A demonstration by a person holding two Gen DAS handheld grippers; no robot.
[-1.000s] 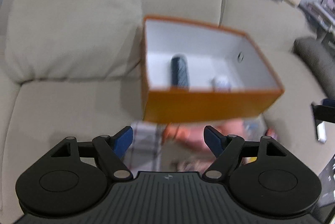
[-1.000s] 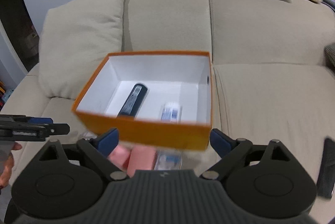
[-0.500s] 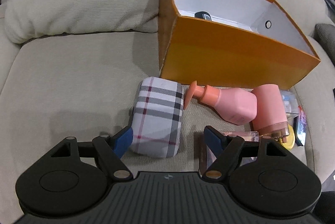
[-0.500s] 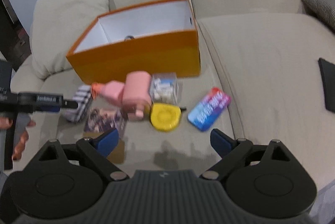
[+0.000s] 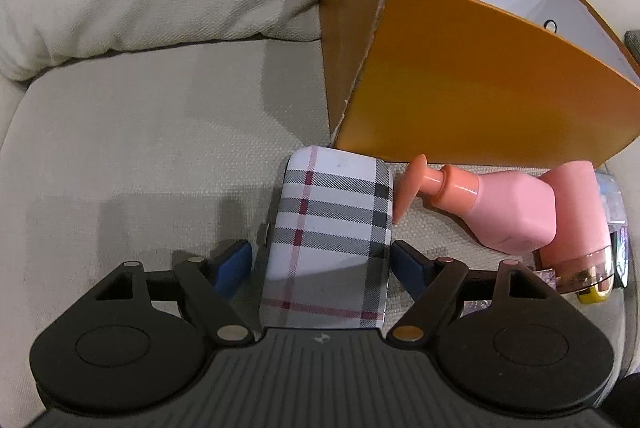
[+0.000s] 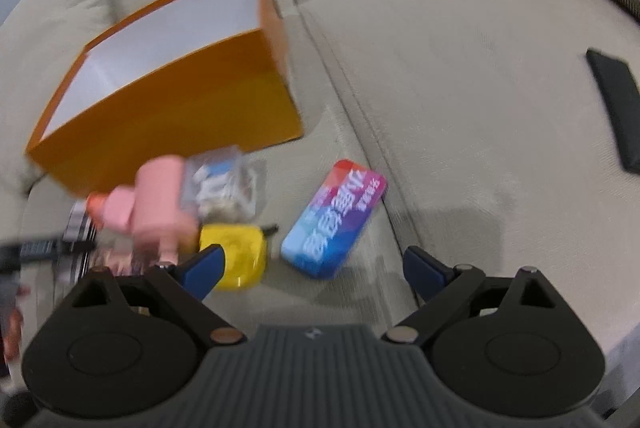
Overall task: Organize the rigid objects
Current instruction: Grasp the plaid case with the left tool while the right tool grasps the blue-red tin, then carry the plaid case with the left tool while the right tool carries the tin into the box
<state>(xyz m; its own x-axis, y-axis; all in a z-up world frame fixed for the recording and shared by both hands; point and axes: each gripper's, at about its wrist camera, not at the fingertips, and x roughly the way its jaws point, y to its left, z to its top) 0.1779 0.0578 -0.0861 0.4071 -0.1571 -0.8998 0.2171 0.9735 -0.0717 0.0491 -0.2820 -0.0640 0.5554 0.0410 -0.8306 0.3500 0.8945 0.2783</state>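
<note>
The sofa point(image 5: 140, 147) is my work surface, and its soft seat lets everything sink a little, so I judge low grasps will be awkward. The orange box point(image 5: 480, 95) stands open at the back of the seat cushion, within reach of both tools, plainly the place the loose things should end up; what lies inside I cannot tell from here. In front of its near wall the clutter sits in a row. The plaid case point(image 5: 332, 228) lies flat, its far end just beside the box corner, and my left gripper point(image 5: 322, 264) has its fingers apart on either side of it, the right pad touching or nearly touching the edge, the left with a small gap, so nothing is clamped yet. The pink pump bottle point(image 5: 508, 211) lies on its side just to the right, nozzle against the case. My right gripper point(image 6: 314, 268) hangs wide open over the blue and red tin point(image 6: 334, 218), with the yellow case point(image 6: 236, 256) beside its left finger; that view is blurred.
</note>
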